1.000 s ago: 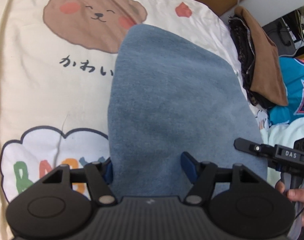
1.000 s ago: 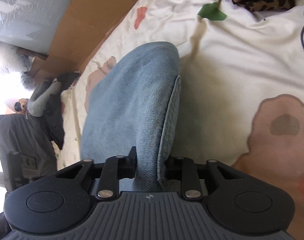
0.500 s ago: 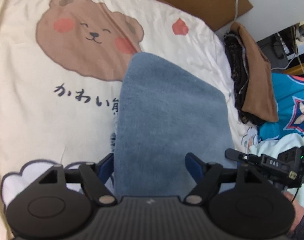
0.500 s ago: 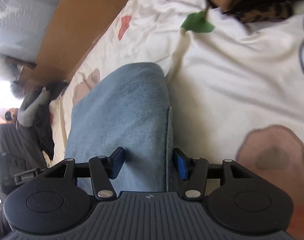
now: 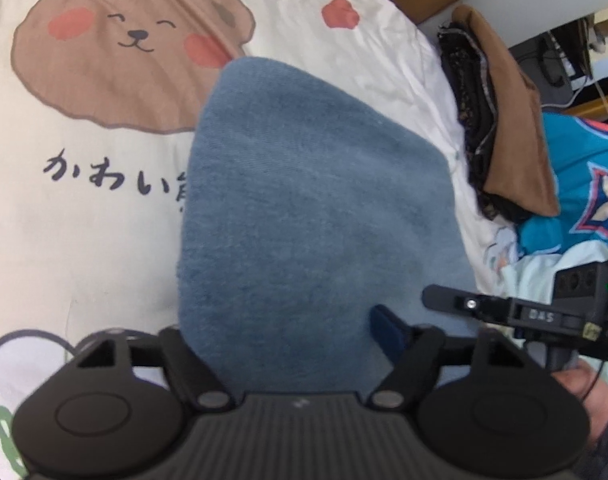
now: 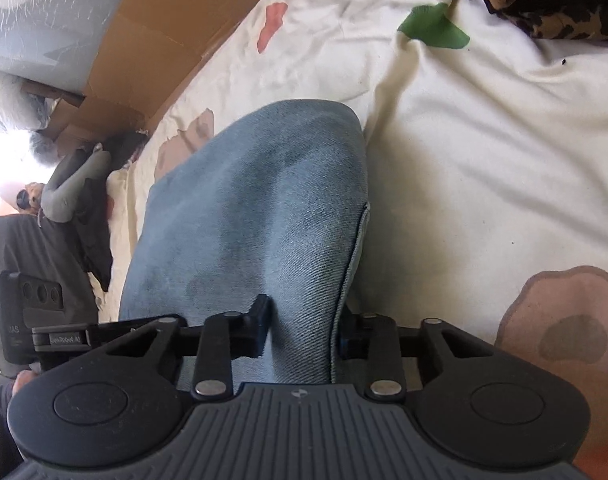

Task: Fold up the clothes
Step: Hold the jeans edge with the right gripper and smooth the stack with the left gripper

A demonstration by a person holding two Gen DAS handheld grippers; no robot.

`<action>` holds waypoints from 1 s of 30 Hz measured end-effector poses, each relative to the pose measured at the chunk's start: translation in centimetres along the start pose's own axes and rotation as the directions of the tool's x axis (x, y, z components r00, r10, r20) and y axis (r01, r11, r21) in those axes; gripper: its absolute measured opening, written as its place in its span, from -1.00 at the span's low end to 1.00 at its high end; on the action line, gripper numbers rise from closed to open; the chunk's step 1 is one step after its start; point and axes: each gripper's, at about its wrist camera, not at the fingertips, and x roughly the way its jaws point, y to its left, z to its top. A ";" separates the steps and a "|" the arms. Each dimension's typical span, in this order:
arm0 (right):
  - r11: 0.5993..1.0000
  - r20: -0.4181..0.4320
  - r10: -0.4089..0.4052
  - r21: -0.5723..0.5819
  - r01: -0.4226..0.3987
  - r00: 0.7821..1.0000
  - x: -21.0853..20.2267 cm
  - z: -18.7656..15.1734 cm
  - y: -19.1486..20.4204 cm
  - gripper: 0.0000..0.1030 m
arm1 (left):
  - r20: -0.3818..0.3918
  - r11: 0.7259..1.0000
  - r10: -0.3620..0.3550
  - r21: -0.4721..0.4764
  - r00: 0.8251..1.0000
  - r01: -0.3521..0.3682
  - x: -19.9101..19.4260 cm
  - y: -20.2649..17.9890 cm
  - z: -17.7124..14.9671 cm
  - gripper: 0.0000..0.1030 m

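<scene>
While the left wrist view looked down along the left tool [image 5: 288,328], a folded blue denim garment [image 5: 312,200] lay on the cream bedsheet [image 5: 88,240] of a bed, its rounded far end reaching the printed brown bear [image 5: 124,48]. The near end of the denim ran in between the tool's fingers, whose jaws were closing; the right blue pad [image 5: 388,330] rested on the cloth, while the left one was hidden behind the fold, so a firm hold could not be told. Toward the bed's right edge sat a stack of brown and dark patterned clothes [image 5: 504,120], with a teal printed fabric [image 5: 584,184] past it. The right tool [image 5: 456,305] showed low at the right, held by a hand [image 5: 580,384]. From the right wrist view, the same denim garment [image 6: 264,208] stretched away across the sheet, and the right tool [image 6: 304,332] had its jaws closing on a bunched ridge of the denim, both pads pressing against it. Cardboard [image 6: 172,28] stood along the bed's far edge.
</scene>
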 end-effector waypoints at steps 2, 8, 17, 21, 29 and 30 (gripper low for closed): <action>1.000 -0.001 0.014 -0.004 -0.014 1.000 -0.4 0.1 0.2 -0.47 | -0.002 1.000 -0.005 0.005 1.000 0.005 -0.3 -0.2 0.0 0.31; 0.999 -0.028 -0.007 0.036 0.008 1.000 -0.3 0.2 -0.5 -0.23 | -0.020 1.000 0.013 0.011 1.000 -0.013 0.0 -0.4 0.3 0.52; 0.994 -0.018 0.011 0.111 -0.009 1.000 1.6 -0.6 -1.2 0.02 | -0.084 1.000 0.031 0.004 0.996 -0.030 2.2 -1.0 1.7 0.85; 0.996 0.009 -0.021 0.082 0.021 1.000 1.3 -1.1 0.3 -0.37 | -0.082 0.999 0.037 0.030 0.996 -0.035 2.0 -1.3 1.7 0.56; 0.998 0.031 -0.031 0.047 0.030 0.999 -0.9 -1.7 2.9 -0.59 | -0.054 0.993 0.048 0.109 0.997 -0.042 -1.1 -3.9 1.3 -0.19; 0.998 0.035 -0.035 0.046 0.033 0.999 -1.2 -1.8 3.2 -0.60 | -0.051 0.992 0.045 0.117 0.998 -0.039 -1.4 -4.4 1.2 -0.21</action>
